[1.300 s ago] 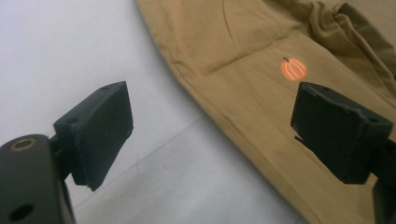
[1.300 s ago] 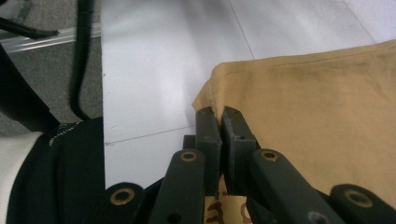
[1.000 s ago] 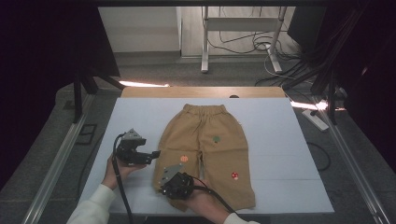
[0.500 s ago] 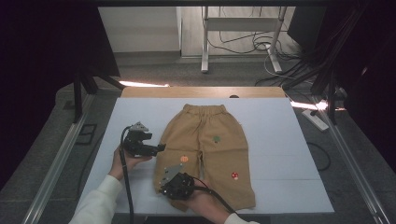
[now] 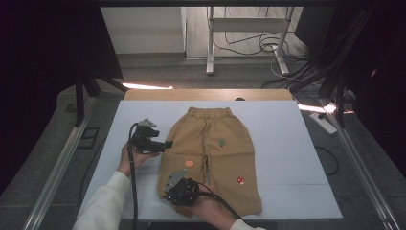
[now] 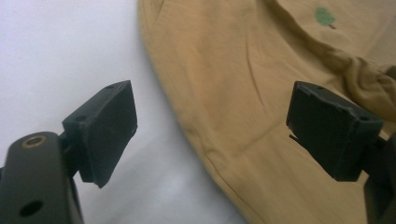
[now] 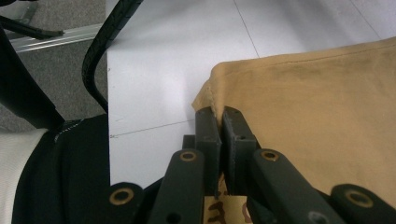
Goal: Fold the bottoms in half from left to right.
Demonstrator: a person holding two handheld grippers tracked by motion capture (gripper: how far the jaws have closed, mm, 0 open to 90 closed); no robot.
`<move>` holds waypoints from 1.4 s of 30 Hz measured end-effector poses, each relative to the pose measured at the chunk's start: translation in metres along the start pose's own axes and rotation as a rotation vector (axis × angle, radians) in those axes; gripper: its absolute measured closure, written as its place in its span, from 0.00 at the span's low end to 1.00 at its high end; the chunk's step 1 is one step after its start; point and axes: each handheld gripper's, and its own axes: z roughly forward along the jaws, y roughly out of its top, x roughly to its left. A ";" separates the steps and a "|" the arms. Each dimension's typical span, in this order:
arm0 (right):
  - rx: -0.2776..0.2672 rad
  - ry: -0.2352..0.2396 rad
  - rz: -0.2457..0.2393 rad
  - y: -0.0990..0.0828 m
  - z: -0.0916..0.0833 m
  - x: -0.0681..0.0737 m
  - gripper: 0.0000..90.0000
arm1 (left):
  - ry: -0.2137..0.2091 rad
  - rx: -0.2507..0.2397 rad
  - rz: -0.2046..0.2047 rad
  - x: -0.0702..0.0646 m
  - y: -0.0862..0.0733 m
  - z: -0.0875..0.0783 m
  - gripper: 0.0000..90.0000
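Observation:
Tan child's trousers (image 5: 215,153) with small embroidered patches lie flat on the white table (image 5: 287,143), waistband at the far end. My right gripper (image 5: 166,190) sits at the near left hem; in the right gripper view its jaws (image 7: 220,121) are shut on the hem corner of the trousers (image 7: 317,107), the cloth pinched between the pads. My left gripper (image 5: 166,143) is held by a hand at the trousers' left side. In the left gripper view its jaws (image 6: 219,130) stand wide open over the outer seam of the trousers (image 6: 261,93), with nothing between them.
Metal rails (image 5: 62,163) run along both sides of the table, and a wooden strip (image 5: 206,94) borders the far edge. A power strip (image 5: 324,123) lies at the right. The left gripper's black cable (image 5: 131,187) trails along the white sleeve (image 5: 103,206).
The left hand has carried its open gripper away from the person and rightward, up to the trousers' left edge. The right gripper has stayed shut on the hem.

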 end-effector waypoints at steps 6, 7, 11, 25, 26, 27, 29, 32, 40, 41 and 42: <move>-0.001 0.001 0.006 0.000 0.000 0.000 0.96 | -0.003 0.025 0.003 0.003 0.006 0.011 0.18; -0.001 0.001 0.006 0.000 0.000 0.000 0.96 | -0.003 0.027 0.006 0.004 0.006 0.012 0.18; -0.002 0.001 0.008 0.000 0.000 0.000 0.96 | -0.004 0.037 0.000 0.007 0.008 0.019 0.18; -0.005 -0.003 0.010 -0.001 0.001 0.001 0.96 | 0.007 0.083 0.003 0.012 0.011 0.040 0.19; -0.003 -0.003 0.010 -0.001 0.001 0.001 0.96 | 0.007 0.085 0.001 0.013 0.012 0.042 0.19; -0.003 -0.003 0.010 -0.001 0.001 0.001 0.96 | 0.007 0.086 0.000 0.013 0.012 0.043 0.19; -0.001 -0.002 0.010 -0.001 0.001 0.001 0.96 | 0.007 0.090 -0.001 0.014 0.012 0.045 0.19; -0.007 0.001 0.014 -0.001 0.002 0.001 0.96 | 0.008 0.101 -0.004 0.015 0.013 0.050 0.19; 0.005 0.000 0.009 -0.001 0.002 0.001 0.96 | 0.014 0.105 -0.009 0.015 0.012 0.054 0.21; 0.005 0.000 0.008 -0.001 0.002 0.001 0.96 | 0.015 0.105 -0.008 0.015 0.013 0.054 0.21; 0.006 0.000 0.009 -0.001 0.002 0.001 0.96 | 0.015 0.103 -0.008 0.015 0.012 0.054 0.22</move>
